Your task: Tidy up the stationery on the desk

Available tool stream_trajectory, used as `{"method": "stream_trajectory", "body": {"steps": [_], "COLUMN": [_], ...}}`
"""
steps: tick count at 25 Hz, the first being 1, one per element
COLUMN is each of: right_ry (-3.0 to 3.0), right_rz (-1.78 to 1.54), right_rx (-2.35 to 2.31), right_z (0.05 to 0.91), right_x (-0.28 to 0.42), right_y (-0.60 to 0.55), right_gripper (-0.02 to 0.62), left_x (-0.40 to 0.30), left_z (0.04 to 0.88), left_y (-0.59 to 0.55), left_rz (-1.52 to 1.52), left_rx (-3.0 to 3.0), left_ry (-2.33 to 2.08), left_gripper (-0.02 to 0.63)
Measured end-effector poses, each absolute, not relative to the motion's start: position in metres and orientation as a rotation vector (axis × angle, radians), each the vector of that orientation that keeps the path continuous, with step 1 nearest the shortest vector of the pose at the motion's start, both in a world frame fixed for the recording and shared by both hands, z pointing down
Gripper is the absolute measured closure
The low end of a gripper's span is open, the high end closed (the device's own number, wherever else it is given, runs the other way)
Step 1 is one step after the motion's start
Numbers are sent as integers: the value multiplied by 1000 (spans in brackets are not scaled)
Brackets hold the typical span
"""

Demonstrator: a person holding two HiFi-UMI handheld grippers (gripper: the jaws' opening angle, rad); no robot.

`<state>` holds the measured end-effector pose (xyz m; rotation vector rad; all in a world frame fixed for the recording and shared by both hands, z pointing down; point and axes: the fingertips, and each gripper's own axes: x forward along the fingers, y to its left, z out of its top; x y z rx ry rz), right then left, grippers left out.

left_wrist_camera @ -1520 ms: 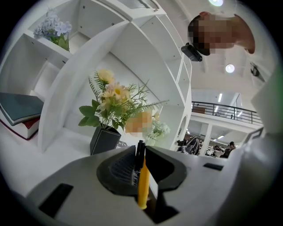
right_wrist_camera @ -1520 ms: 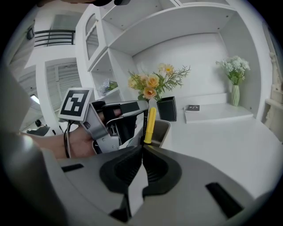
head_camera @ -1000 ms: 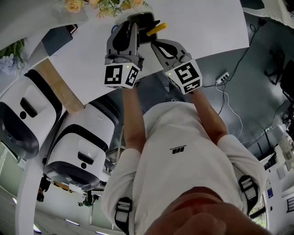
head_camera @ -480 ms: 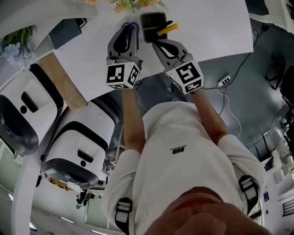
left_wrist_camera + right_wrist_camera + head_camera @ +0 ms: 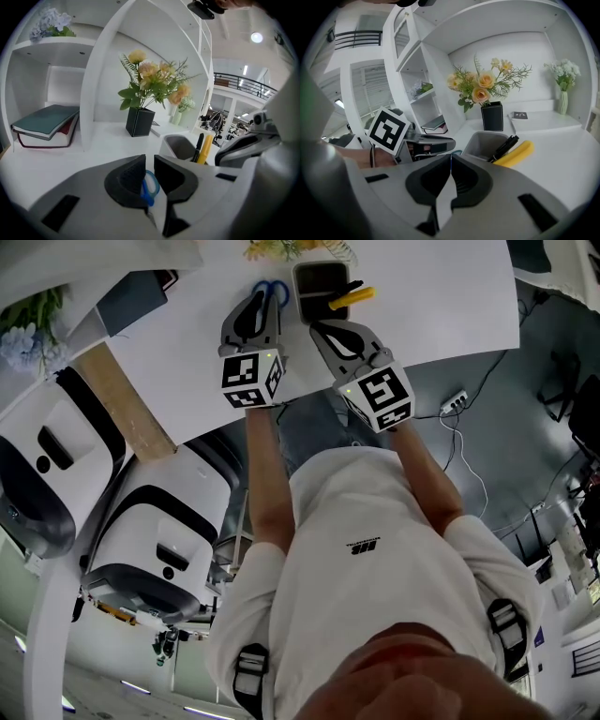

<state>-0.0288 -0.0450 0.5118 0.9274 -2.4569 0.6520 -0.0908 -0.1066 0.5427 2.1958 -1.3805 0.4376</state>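
Now: scissors (image 5: 151,186) in L gripper (image 5: 150,165)

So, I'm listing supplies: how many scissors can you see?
1: blue-handled scissors between the jaws of the left gripper, beside the pen holder. Others might hide inside it.

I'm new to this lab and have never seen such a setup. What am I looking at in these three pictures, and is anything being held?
A person holds a two-jaw gripper in each hand; there is no robot. The head view looks down from a head camera; the other two views ride on the grippers. On the white desk stand a grey pen holder with a black pen and a yellow item, and a vase of flowers. The left gripper seems closed on blue scissors; the right gripper is shut and empty.
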Motion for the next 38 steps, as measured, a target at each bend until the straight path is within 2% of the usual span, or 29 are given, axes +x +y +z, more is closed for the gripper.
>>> {"method": "stream_trajectory", "body": {"steps": [17, 38], "right_ry": [-2457, -2456], "right_rz": [663, 675], "right_rx": [942, 967], "right_z": [511, 508], "right_x": [-30, -17], "right_y": [-51, -49], "right_gripper": [597, 597], "left_x": [-89, -89], "left_z": [592, 609], "left_y": [-110, -111], "left_rz": [804, 951], "left_rx": [2060, 1974], "left_ry": [-1292, -1297], "left_gripper": [606, 606]}}
